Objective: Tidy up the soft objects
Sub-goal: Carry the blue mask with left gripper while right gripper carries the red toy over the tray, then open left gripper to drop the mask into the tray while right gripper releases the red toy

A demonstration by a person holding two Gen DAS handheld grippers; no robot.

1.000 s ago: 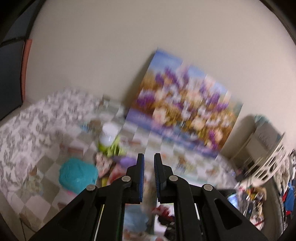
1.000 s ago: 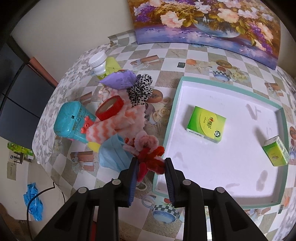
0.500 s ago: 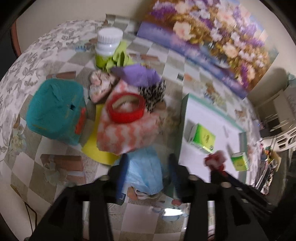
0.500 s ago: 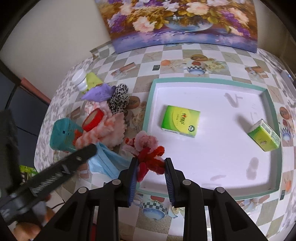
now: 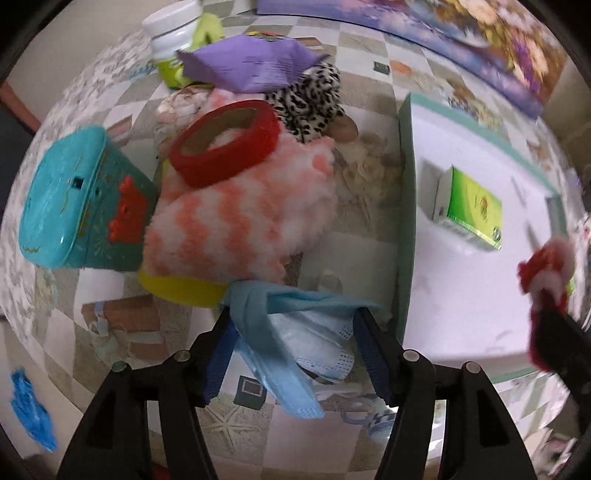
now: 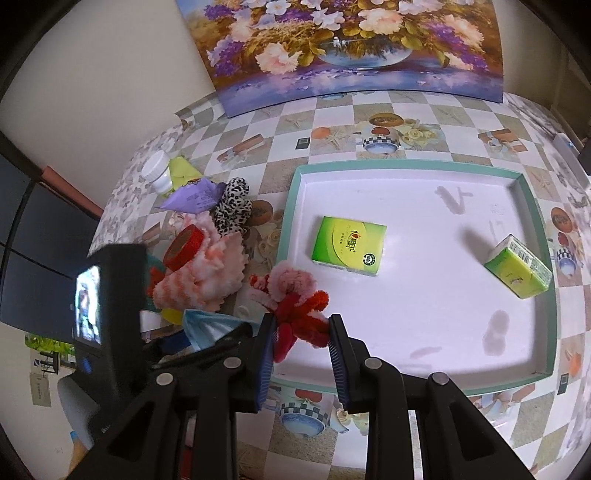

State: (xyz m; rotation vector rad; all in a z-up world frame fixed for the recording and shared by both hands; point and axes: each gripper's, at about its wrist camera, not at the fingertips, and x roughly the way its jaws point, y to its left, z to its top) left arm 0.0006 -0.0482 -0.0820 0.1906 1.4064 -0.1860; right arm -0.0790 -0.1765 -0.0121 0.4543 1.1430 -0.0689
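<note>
A light blue face mask lies crumpled on the checked tablecloth beside the tray's left rim. My left gripper points straight down over it, its jaws opening, with the mask between the blue pads and not pinched. My right gripper is shut on a red and pink fuzzy pipe-cleaner toy, held over the near-left corner of the teal-rimmed white tray. That toy also shows at the right edge of the left wrist view. Two green tissue packs lie in the tray.
Left of the tray is a pile: a pink-and-white fluffy cloth under a red tape roll, a teal plastic box, a leopard-print soft item, a purple packet and a white-capped bottle. A flower painting leans on the wall.
My left gripper swung down from facing the wall to just above the blue mask, and its jaws opened around it. My right gripper shifted slightly towards the tray, still holding the toy.
</note>
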